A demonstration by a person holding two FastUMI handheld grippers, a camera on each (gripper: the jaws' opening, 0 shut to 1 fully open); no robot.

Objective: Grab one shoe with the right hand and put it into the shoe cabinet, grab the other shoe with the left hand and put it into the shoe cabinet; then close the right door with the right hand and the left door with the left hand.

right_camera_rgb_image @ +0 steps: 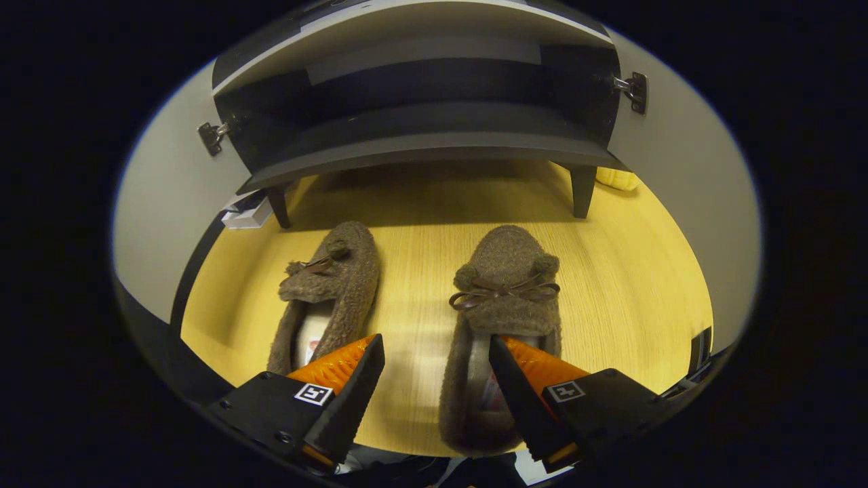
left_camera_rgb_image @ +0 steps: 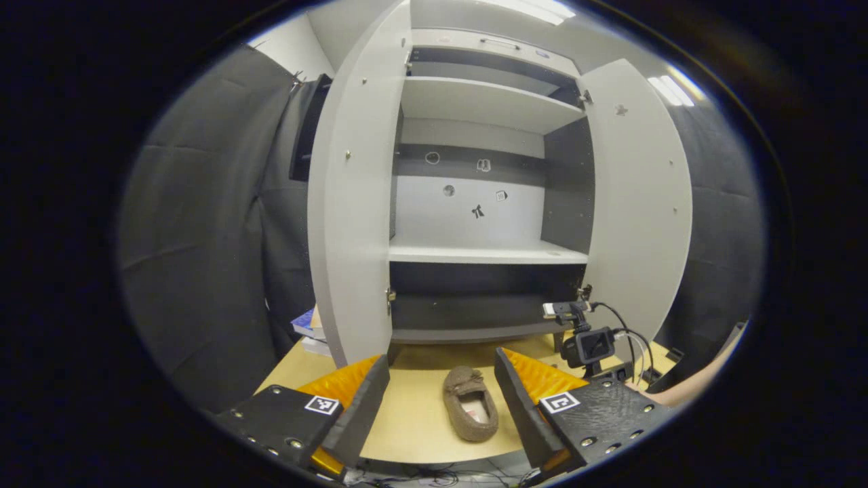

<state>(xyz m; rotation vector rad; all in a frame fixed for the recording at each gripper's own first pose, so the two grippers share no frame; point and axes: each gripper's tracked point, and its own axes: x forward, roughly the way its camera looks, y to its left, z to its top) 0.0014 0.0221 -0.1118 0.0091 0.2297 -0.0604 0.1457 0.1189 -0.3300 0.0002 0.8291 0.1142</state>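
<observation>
In front of the shoe cabinet [right_camera_rgb_image: 420, 129], low over the desk [right_camera_rgb_image: 630, 285], the right gripper [right_camera_rgb_image: 437, 379] has its jaws spread wide and holding nothing. One finger sits in the mouth of the right-hand shoe [right_camera_rgb_image: 502, 312], against the inner side wall by the heel; the other is out over bare desk in the gap between the two shoes. So the jaws straddle that side wall but do not press on it yet. The other shoe [right_camera_rgb_image: 332, 285] lies just beside the first, toe likewise pointing toward the cabinet, and both sit just short of its legs.

The left gripper [left_camera_rgb_image: 441, 400] is held farther back from the cabinet, jaws also wide and empty, with a single shoe [left_camera_rgb_image: 470, 403] on the desk between its fingers and ahead of them. Beyond it the cabinet stands with the left door [left_camera_rgb_image: 352, 203] and the right door [left_camera_rgb_image: 637, 203] both swung open, and its shelves [left_camera_rgb_image: 485, 254] bare. A small camera on a stand [left_camera_rgb_image: 587, 346] sits by the foot of the right door.

These look like soft, fuzzy slippers: light, floppy, unlikely to slip but prone to sag and fold. I judge the stiffer rim at the side or heel the best hold, pinched through the wall, rather than the limp toe or the little bow.
</observation>
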